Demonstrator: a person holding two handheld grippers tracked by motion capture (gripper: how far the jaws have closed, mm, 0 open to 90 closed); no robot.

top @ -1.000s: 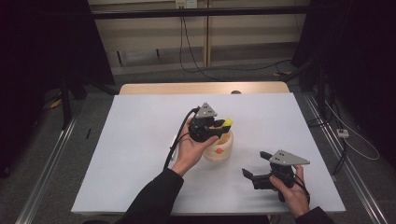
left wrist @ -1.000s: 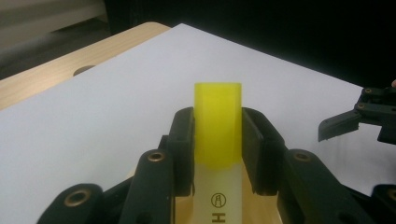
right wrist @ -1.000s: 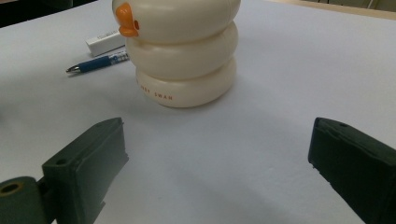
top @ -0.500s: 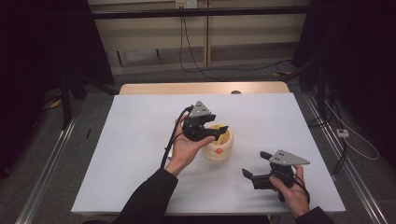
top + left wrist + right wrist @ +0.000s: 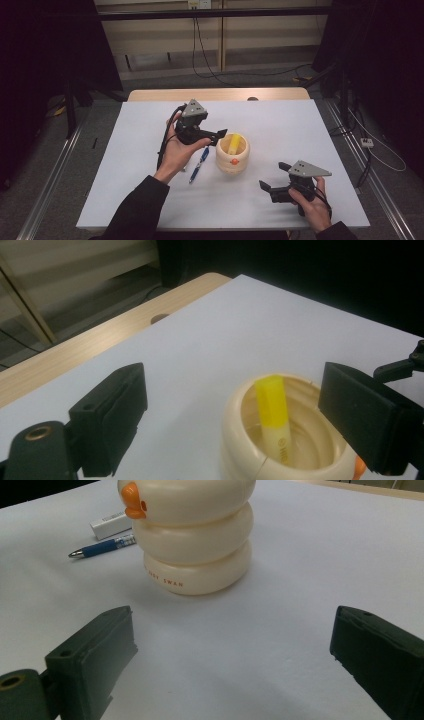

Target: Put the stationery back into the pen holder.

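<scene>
The yellow highlighter [image 5: 271, 415] stands inside the cream pen holder [image 5: 232, 153] near the middle of the table [image 5: 310, 130], so we judge that piece stowed. A blue pen [image 5: 199, 163] and a white eraser [image 5: 110, 523] lie beside the holder, not yet put in. Our left hand-held gripper [image 5: 216, 136] hangs wide open and empty above the rim; our right hand-held gripper [image 5: 273, 180] rests open, empty, near the front edge, with bare table around.

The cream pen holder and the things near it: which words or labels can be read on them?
"SWAN", in orange on the bottom ring of the pen holder; the words before it are too blurred.
Print on the yellow highlighter: too small to read.
Label on the white eraser: unreadable.
</scene>
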